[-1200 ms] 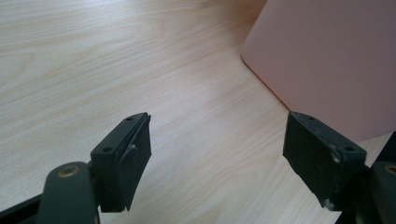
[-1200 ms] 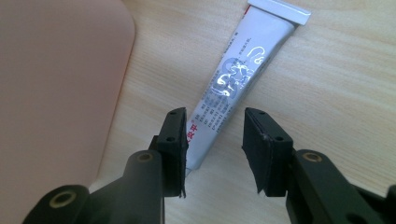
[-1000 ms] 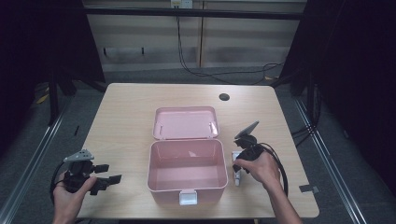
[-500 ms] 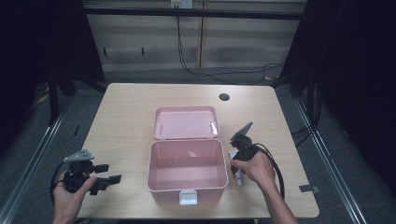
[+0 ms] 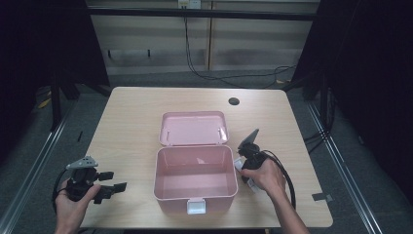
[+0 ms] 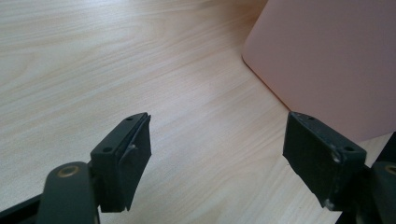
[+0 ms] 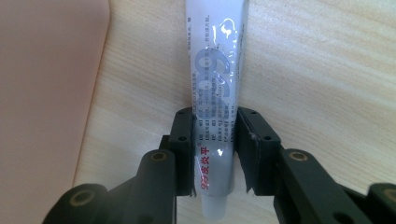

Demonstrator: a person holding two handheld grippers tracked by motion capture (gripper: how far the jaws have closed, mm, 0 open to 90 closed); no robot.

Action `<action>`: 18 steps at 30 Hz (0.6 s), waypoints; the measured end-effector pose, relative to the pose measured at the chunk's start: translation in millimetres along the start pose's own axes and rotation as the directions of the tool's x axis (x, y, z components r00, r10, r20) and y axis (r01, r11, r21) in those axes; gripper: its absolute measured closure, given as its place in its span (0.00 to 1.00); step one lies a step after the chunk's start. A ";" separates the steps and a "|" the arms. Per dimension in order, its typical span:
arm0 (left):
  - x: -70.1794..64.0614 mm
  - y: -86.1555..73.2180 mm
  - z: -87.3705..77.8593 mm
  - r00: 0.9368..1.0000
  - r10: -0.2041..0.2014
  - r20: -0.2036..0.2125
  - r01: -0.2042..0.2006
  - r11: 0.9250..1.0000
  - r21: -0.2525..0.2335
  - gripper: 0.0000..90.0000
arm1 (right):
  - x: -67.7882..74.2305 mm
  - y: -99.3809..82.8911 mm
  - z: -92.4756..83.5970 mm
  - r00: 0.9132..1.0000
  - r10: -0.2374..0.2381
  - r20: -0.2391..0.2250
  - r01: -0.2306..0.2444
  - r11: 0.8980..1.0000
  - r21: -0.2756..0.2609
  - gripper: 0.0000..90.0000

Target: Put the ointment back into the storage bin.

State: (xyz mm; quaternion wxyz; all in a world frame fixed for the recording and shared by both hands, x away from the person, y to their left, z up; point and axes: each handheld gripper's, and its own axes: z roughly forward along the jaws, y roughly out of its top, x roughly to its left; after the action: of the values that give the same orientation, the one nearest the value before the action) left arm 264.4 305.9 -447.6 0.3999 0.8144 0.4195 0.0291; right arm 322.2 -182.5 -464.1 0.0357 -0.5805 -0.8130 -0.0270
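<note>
On a light wooden table [image 5: 136,112], seen from above, the left gripper [image 5: 108,187] is held at about eight o'clock by the left hand [image 5: 73,204], its jaws spread wide with nothing between them. In the left gripper view the bare tabletop is seen between the jaws, with a pink wall of the box [image 6: 327,60] at two o'clock. At the table's centre the pink box [image 5: 195,178] is seen open, its lid [image 5: 194,128] laid back toward twelve o'clock. Just beside the box, at three o'clock, the right gripper [image 7: 215,142] is held by the right hand [image 5: 265,175], its jaws pinched on a white tube [image 7: 217,79] printed with blue and red lettering.
</note>
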 end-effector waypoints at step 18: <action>0.1 0.1 0.4 1.000 0.001 0.004 -0.001 1.000 0.001 0.25 | -4.2 -2.7 -1.9 0.999 -0.054 0.001 0.054 0.998 -0.012 0.79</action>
State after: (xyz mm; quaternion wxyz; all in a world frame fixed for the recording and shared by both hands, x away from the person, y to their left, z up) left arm 264.7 305.6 -447.9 0.4001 0.8148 0.4186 0.0273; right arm 321.0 -187.5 -462.6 0.0310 -0.5585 -0.8283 -0.0328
